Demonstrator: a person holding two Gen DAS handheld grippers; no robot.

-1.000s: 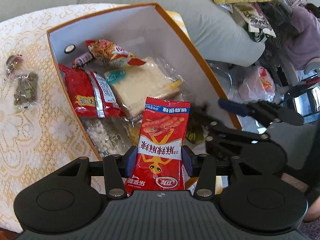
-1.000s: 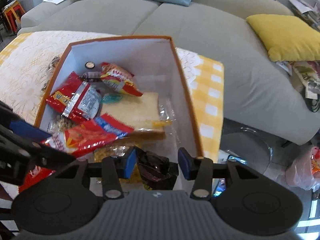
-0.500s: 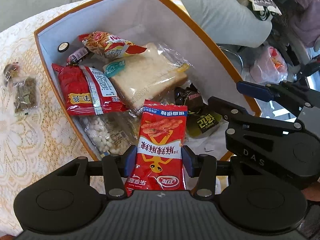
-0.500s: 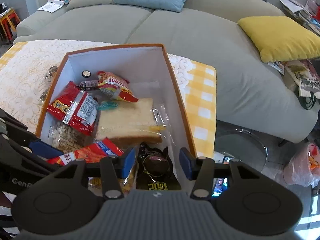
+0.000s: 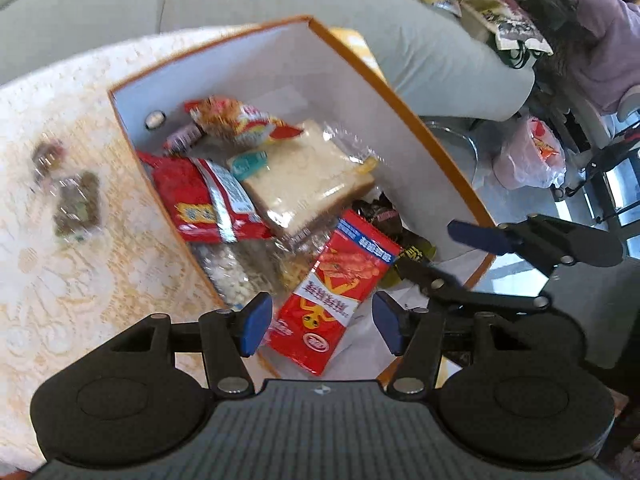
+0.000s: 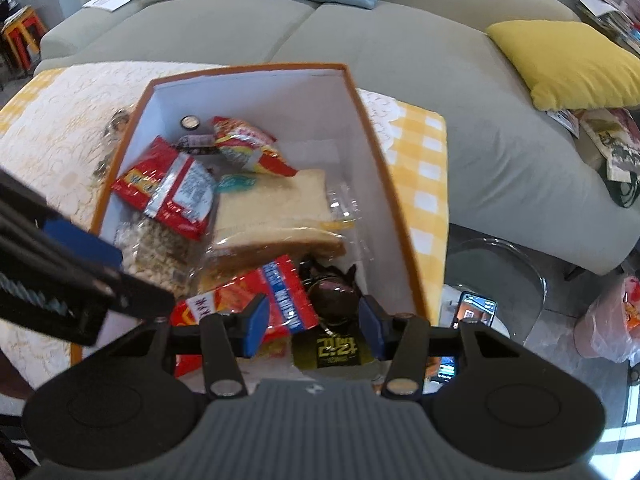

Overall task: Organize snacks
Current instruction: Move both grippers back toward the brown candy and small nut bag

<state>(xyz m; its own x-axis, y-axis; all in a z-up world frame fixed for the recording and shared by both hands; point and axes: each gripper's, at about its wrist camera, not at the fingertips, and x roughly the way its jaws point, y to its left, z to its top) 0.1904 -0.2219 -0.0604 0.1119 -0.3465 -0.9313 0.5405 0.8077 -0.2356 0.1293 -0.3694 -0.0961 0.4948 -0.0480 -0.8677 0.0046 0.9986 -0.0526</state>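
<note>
An orange-rimmed box (image 5: 400,100) (image 6: 248,70) with white walls stands on a lace tablecloth and holds several snacks. A red snack packet (image 5: 336,292) (image 6: 256,300) lies tilted at the box's near end. My left gripper (image 5: 322,328) hangs over it with its jaws opening, and the pads stand clear of the packet. My right gripper (image 6: 314,328) is open above a dark packet with yellow print (image 6: 340,350) (image 5: 412,254) on the box floor. Further in are a wrapped sandwich (image 5: 312,184) (image 6: 272,216), a red and silver packet (image 5: 208,200) and a noodle snack bag (image 5: 236,120).
Two small clear-wrapped snacks (image 5: 76,204) lie on the tablecloth (image 5: 80,300) left of the box. A grey sofa (image 6: 400,40) with a yellow cushion (image 6: 568,60) is behind. A phone (image 6: 472,312) lies on a glass side table, with a pink plastic bag (image 5: 532,160) and a seated person (image 5: 600,40) at the right.
My left gripper's jaws have widened and let go of the red packet, which now lies tilted in the box. The right gripper has stayed over the dark packet.
</note>
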